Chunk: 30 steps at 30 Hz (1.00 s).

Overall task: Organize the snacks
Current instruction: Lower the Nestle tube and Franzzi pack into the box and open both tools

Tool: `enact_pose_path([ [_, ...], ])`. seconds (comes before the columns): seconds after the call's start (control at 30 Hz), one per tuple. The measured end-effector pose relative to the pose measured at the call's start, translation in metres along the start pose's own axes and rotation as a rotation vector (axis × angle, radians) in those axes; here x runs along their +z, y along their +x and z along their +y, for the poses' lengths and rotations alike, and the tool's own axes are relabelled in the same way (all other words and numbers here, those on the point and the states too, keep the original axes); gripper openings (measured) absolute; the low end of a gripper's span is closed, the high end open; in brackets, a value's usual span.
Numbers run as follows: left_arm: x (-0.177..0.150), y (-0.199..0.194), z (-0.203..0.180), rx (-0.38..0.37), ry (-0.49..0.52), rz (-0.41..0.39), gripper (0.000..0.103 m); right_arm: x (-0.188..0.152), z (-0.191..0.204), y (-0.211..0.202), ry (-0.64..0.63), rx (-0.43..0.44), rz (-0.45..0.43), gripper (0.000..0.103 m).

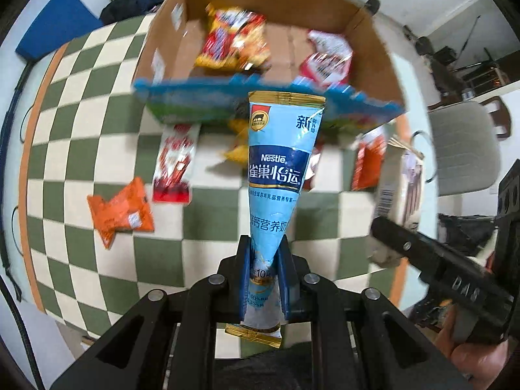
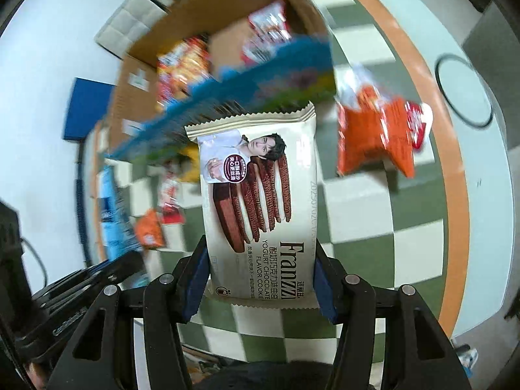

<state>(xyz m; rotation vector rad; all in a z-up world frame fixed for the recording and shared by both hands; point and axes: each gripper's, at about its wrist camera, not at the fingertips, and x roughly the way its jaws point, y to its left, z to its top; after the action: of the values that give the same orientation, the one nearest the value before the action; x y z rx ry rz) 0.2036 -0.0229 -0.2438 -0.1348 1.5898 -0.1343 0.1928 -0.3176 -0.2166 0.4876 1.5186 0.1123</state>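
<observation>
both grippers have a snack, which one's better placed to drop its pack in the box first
Left, probably. The left gripper holds the blue Nestle sachet pointing straight at the cardboard box; the right gripper, gripping the Franzzi cookie pack, sees it off to one side.

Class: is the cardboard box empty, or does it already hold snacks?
It holds snacks: the open box contains yellow-red packets and a red-white packet.
</observation>
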Motion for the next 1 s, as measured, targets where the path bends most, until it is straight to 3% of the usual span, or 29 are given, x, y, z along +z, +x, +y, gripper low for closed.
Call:
enact_pose_path([
  [0.2,0.066,-0.034,-0.020,-0.044,0.021,-0.032,0.013,0.040,0.026,-0.047,-0.043,0.067,-0.061,0.059],
  [0.33,0.120,-0.032,-0.025,-0.052,0.016,-0.011,0.013,0.081,0.042,-0.050,-0.069,0.043,-0.087,0.059],
  [0.5,0.199,-0.009,-0.030,-0.052,0.010,0.052,0.013,0.142,0.052,-0.030,-0.071,0.007,-0.070,0.059],
  [0.7,0.264,0.031,-0.033,-0.058,0.006,0.132,0.013,0.201,0.048,0.008,-0.055,-0.028,-0.026,0.059],
  [1.0,0.308,0.081,-0.026,-0.055,-0.026,0.227,0.013,0.266,0.048,0.061,-0.065,-0.082,0.027,0.059],
])
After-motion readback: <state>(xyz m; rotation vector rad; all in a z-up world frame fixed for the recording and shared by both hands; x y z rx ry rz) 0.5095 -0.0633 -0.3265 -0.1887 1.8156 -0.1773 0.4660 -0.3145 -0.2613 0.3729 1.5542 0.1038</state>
